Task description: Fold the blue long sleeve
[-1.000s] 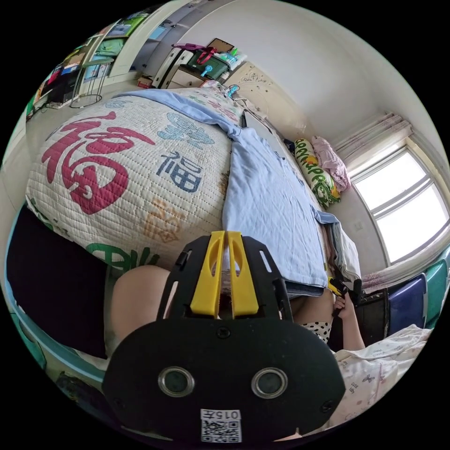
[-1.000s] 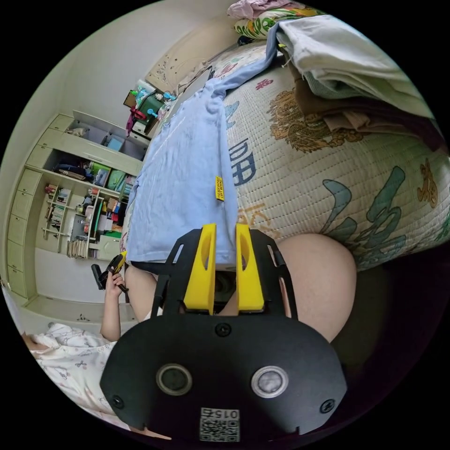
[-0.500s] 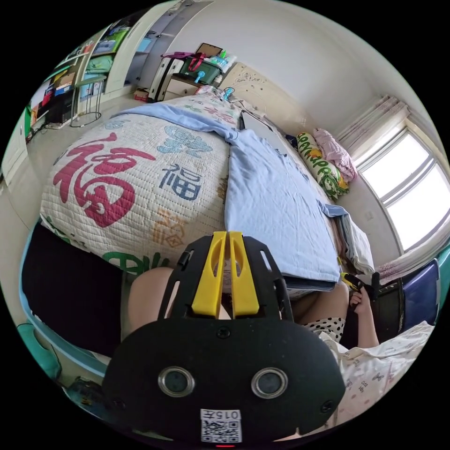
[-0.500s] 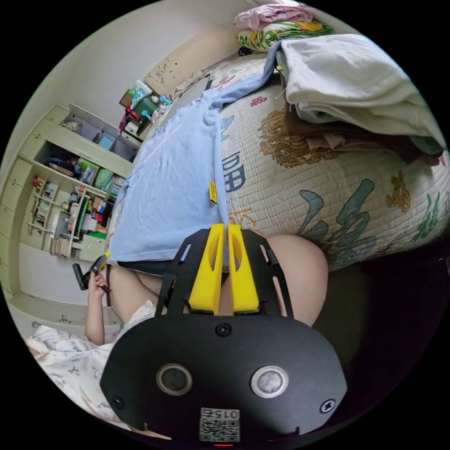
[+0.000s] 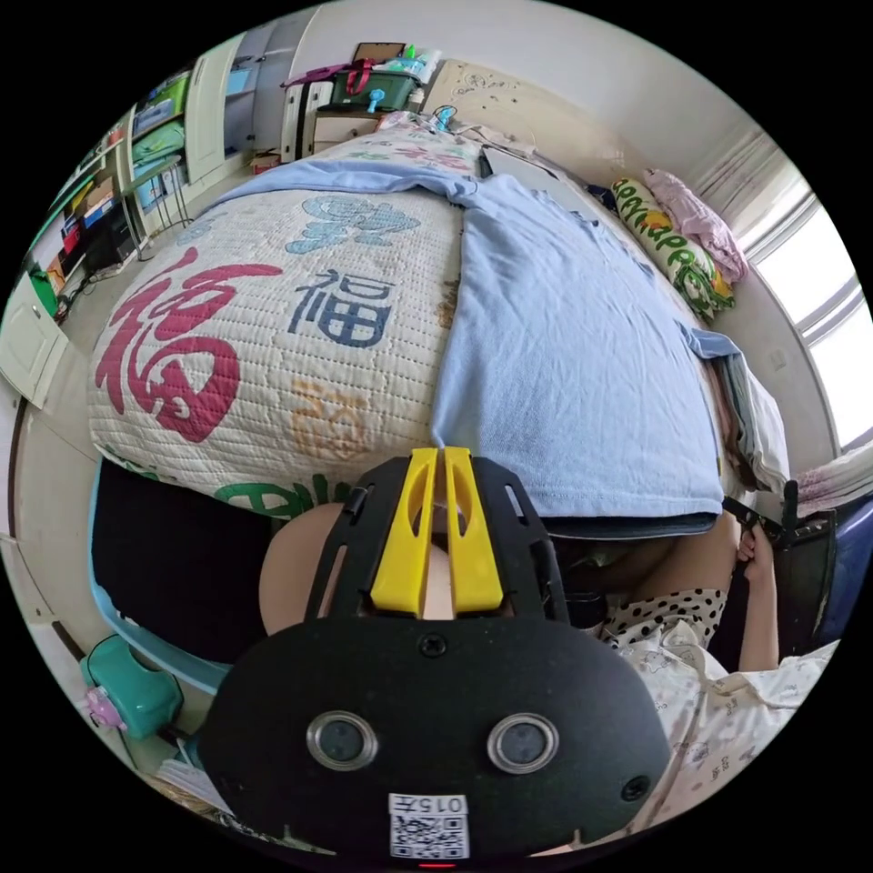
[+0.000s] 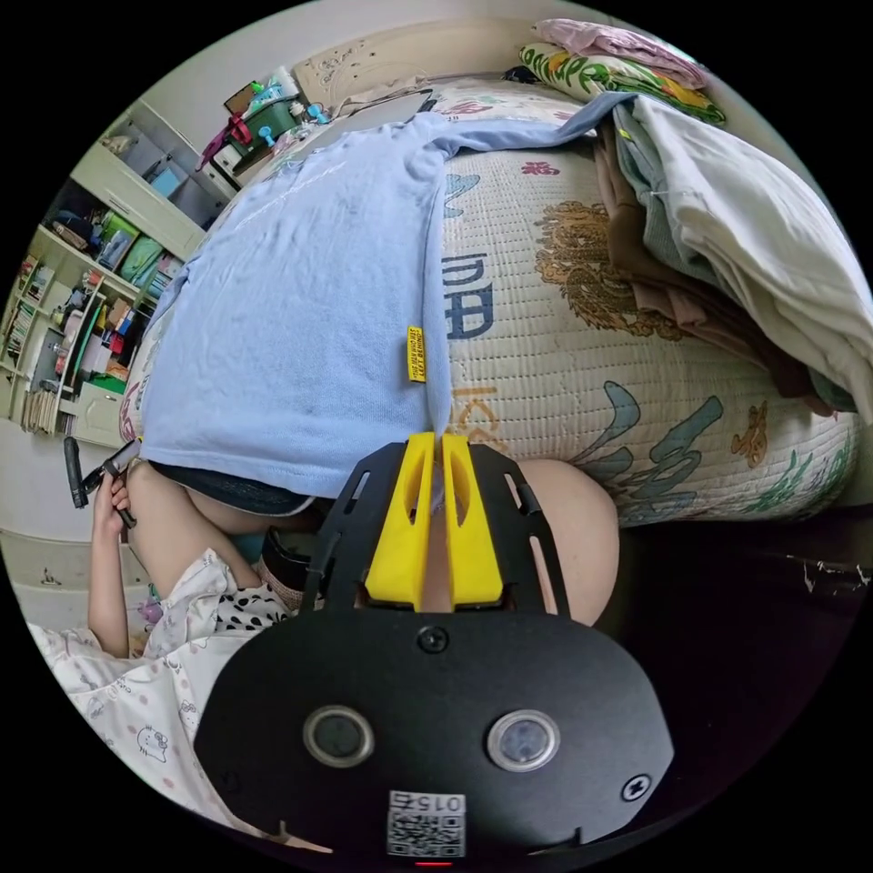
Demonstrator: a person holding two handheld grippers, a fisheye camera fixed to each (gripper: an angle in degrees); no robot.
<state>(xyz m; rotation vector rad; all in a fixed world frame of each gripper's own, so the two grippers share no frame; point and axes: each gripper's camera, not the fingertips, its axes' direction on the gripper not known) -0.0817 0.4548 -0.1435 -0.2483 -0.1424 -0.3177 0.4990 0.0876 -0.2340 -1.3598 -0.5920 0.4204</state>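
The blue long sleeve [image 5: 564, 346] lies flat and spread out on the quilted bed cover [image 5: 273, 300], with its hem hanging over the near edge. My left gripper [image 5: 438, 452] is shut on one hem corner. In the right gripper view the shirt [image 6: 300, 300] carries a small yellow tag [image 6: 416, 353] on its side seam. Just below that tag my right gripper [image 6: 436, 438] is shut on the other hem corner. Each view catches the other gripper, held in a hand at the far corner: the right gripper [image 5: 773, 518] and the left gripper [image 6: 91, 468].
A stack of folded clothes [image 6: 727, 236] sits on the bed beside the shirt, touching one sleeve. Pillows [image 5: 664, 245] lie at the headboard. The person's knees [image 6: 564, 536] press against the bed edge. Shelves [image 6: 82, 300] line the wall and a teal stool [image 5: 127, 673] stands on the floor.
My right gripper, open around the hem a second ago, has shut on its corner. The left one stayed shut. Both cameras have shifted, bringing more of the shirt's top into view.
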